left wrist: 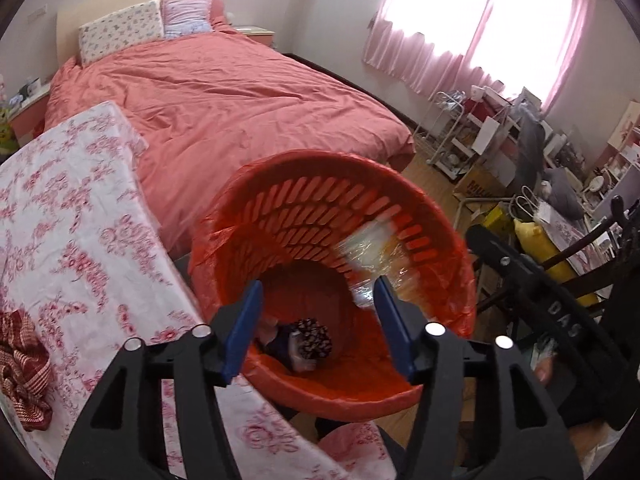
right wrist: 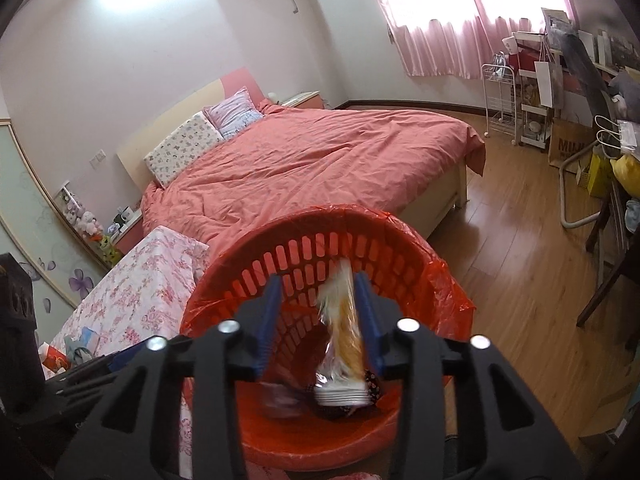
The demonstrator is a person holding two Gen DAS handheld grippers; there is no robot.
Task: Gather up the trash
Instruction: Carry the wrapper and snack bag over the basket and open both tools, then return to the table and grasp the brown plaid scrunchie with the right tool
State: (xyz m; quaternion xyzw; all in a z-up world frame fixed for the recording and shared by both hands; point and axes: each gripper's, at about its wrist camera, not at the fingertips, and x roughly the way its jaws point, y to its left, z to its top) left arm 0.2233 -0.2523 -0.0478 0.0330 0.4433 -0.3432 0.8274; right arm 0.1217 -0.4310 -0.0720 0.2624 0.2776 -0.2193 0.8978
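a brown bag at far right is reading "muji". the clear wrapper is sitting blurred between the wide-spread right gripper, inside the red basket. the left gripper is gaping, holding nothing.
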